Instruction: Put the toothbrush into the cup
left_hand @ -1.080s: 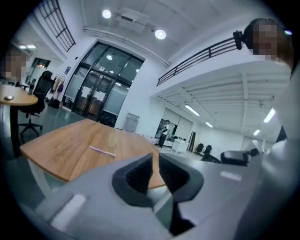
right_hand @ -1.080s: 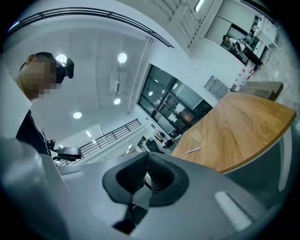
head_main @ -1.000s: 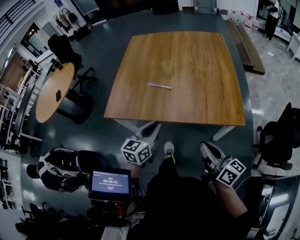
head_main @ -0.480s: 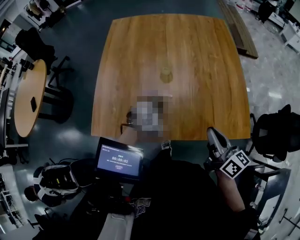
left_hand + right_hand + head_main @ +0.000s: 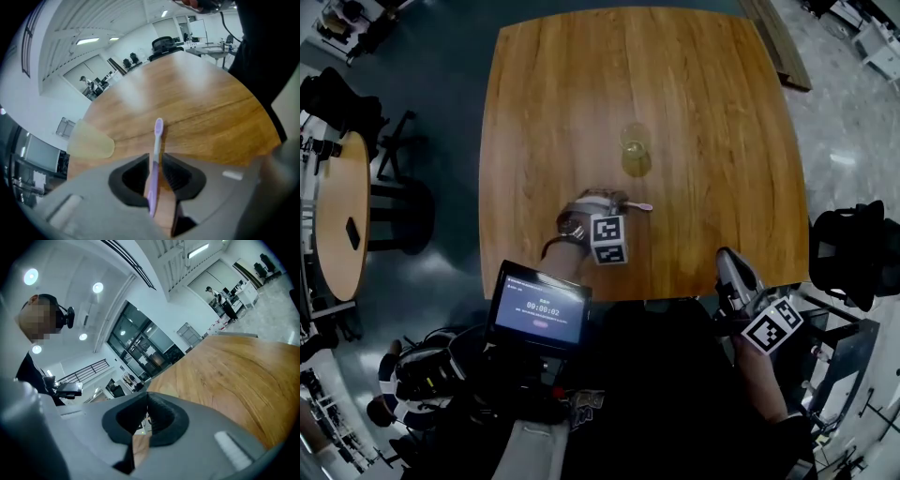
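Note:
A lilac toothbrush (image 5: 636, 205) lies flat on the wooden table (image 5: 712, 122), a little nearer to me than the clear yellowish cup (image 5: 635, 150). My left gripper (image 5: 602, 202) points down over the brush handle. In the left gripper view the toothbrush (image 5: 154, 159) runs lengthwise between the dark pads (image 5: 136, 176), which are closing with a gap still on each side, and the cup (image 5: 89, 140) stands off to the left. My right gripper (image 5: 727, 258) hovers at the table's near right edge, and its pads (image 5: 157, 413) meet with nothing between them.
A small screen with a timer (image 5: 539, 309) sits below the table's near edge. A black chair (image 5: 853, 253) stands at the right, a round table (image 5: 337, 225) at the left. A person (image 5: 417, 375) crouches at the lower left.
My left gripper has come up from below the table's near edge onto the table and rolled over the toothbrush. The head view has moved in over the table. The right gripper has shifted slightly.

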Motion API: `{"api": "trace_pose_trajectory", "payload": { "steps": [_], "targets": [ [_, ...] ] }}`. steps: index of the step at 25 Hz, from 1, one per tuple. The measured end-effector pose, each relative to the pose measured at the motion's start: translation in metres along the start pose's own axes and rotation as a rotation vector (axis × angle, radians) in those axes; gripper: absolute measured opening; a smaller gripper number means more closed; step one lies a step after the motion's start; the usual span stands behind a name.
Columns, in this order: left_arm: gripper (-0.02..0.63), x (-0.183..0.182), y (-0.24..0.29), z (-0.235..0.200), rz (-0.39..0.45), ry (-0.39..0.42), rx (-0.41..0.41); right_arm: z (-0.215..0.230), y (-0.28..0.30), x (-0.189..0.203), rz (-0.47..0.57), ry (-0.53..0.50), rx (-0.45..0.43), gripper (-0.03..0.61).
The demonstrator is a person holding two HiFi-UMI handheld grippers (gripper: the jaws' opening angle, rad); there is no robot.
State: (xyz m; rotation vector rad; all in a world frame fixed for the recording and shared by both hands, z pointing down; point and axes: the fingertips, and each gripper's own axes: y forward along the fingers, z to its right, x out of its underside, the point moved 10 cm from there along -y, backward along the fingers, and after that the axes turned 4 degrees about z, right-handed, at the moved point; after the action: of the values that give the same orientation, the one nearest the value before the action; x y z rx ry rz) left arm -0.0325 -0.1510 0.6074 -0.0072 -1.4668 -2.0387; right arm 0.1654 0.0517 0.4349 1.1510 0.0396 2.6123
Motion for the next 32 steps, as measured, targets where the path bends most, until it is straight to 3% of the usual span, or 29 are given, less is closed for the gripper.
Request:
{"api": "trace_pose_trajectory", "payload": {
  "steps": [6, 8, 10, 11, 13, 17, 18, 20, 24, 28, 32],
  "targets": [
    [0.038, -0.009, 0.009, -0.001, -0.006, -0.003, 0.059, 0.007, 0.014, -0.011, -0.002, 0.003, -0.013, 0.006],
    [0.037, -0.009, 0.006, -0.004, 0.005, -0.014, 0.018, 0.009, 0.02, -0.014, -0.003, 0.007, -0.027, 0.006],
    [0.038, -0.005, -0.002, -0.013, 0.049, -0.108, -0.049, 0.011, 0.031, -0.018, -0.01, 0.005, -0.048, 0.006],
    [0.038, -0.004, -0.01, -0.022, 0.089, -0.198, -0.089, 0.013, 0.038, -0.021, -0.017, 0.0, -0.062, 0.005],
    [0.038, -0.003, -0.033, -0.043, 0.22, -0.454, -0.165, 0.017, 0.052, -0.026, -0.04, -0.017, -0.093, 0.006],
    [0.037, -0.016, -0.093, -0.069, 0.682, -1.067, -0.176, 0.015, 0.078, -0.032, -0.101, -0.081, -0.183, 0.022],
    [0.037, -0.018, -0.106, -0.072, 0.784, -1.17, -0.173, 0.011, 0.086, -0.034, -0.114, -0.107, -0.213, 0.034],
    [0.037, -0.022, -0.126, -0.075, 0.916, -1.276, -0.195, -0.002, 0.106, -0.04, -0.133, -0.171, -0.271, 0.031],
    [0.037, -0.035, -0.143, -0.065, 1.012, -1.299, -0.257, -0.027, 0.145, -0.054, -0.187, -0.291, -0.371, 0.051],
    [0.037, -0.048, -0.149, -0.053, 1.009, -1.278, -0.326, -0.038, 0.17, -0.051, -0.292, -0.366, -0.442, 0.074],
    [0.037, -0.061, -0.153, -0.048, 0.978, -1.235, -0.372, -0.039, 0.181, -0.039, -0.347, -0.364, -0.474, 0.081]
  ]
}}
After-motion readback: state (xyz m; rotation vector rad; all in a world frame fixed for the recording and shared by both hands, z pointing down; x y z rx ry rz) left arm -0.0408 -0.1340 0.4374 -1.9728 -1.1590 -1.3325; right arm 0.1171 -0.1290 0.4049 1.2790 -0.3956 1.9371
